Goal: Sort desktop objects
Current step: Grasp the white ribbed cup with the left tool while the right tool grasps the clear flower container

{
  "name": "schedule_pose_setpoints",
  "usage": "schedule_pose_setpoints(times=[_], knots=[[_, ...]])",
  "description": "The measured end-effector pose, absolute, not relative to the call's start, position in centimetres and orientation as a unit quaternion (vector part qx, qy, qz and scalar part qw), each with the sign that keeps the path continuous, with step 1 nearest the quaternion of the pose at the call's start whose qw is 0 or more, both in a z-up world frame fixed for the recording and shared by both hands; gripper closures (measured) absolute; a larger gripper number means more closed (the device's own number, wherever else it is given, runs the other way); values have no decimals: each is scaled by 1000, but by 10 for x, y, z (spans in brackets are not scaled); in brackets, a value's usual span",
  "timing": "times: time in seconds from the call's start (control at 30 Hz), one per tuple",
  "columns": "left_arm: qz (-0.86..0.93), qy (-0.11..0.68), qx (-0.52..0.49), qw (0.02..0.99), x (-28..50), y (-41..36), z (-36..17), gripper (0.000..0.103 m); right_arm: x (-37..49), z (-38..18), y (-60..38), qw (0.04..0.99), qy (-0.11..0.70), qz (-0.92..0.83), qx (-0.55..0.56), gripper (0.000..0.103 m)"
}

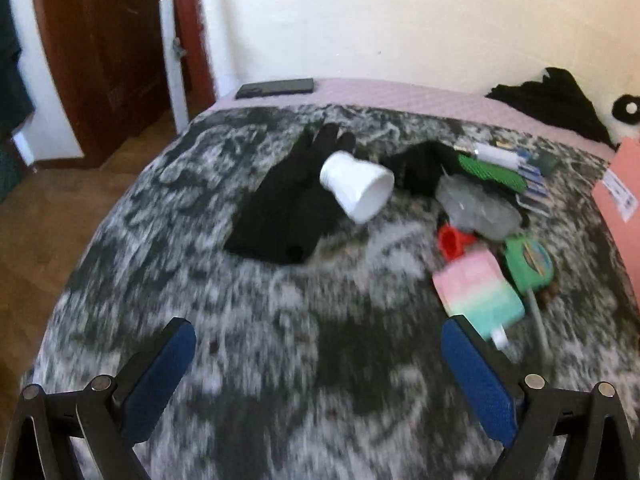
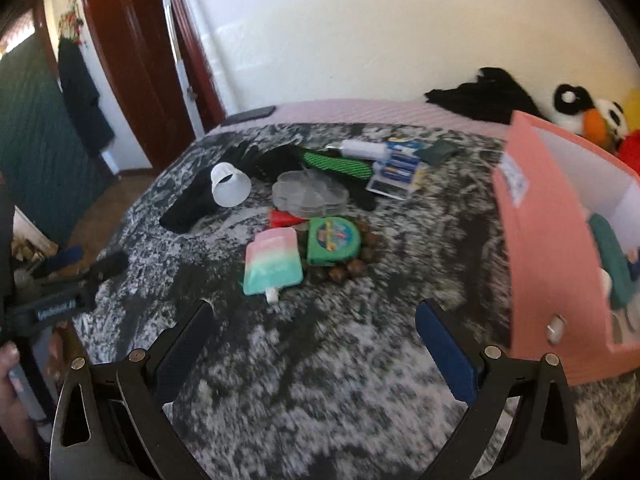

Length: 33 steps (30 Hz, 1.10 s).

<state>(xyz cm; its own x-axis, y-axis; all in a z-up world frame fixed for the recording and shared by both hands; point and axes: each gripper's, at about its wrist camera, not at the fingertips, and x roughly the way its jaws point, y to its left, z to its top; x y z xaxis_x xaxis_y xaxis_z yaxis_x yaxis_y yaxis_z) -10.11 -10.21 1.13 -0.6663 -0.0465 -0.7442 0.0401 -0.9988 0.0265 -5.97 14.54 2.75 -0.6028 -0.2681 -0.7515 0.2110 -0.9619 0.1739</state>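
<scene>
Mottled black-and-white cloth (image 2: pixel 320 380) is covering the table beneath both views, with a pale wall behind and a dark wooden door at the upper left of each frame. Most of the sorting is looking undone: a white cup (image 2: pixel 230 185) is lying tipped on black gloves (image 1: pixel 288 204) at centre left, and a clear flower-shaped box (image 2: pixel 308 192), a green tape measure (image 2: pixel 334 240), a pastel popsicle-shaped item (image 2: pixel 273 266), brown beads (image 2: pixel 344 270) and a battery pack (image 2: pixel 400 170) are sitting clustered at centre. Only the pink organiser box (image 2: pixel 540 240) at the right edge is already holding a few things. The left gripper (image 1: pixel 318 364) and right gripper (image 2: pixel 316 344) are both hanging spread wide above the near cloth, gripping nothing.
</scene>
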Motion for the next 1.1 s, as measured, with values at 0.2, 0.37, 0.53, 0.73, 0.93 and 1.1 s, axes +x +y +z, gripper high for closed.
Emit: schedule_pose_setpoints(times=[0.2,0.37,0.53,0.73,0.93,1.1], knots=[[-911,-59,407,-4,-172,-93,0,2,-118,5,127,143,-40,-880,451,1],[-890,-96,445,-25,-227,-87,-28,2,-181,-30,121,141,-73,-852,499,1],[-877,-119,465,-31,-269,-88,-55,2,-230,-57,112,134,-61,-834,532,0],[-865,-134,482,-37,-306,-79,-78,2,-266,-73,106,126,-59,-830,540,0],[-878,-135,457,-45,-316,-73,-79,13,-293,-78,87,149,-58,-826,541,0],[-880,-106,460,-54,-312,-80,-72,56,-309,-77,83,146,-89,-832,527,1]])
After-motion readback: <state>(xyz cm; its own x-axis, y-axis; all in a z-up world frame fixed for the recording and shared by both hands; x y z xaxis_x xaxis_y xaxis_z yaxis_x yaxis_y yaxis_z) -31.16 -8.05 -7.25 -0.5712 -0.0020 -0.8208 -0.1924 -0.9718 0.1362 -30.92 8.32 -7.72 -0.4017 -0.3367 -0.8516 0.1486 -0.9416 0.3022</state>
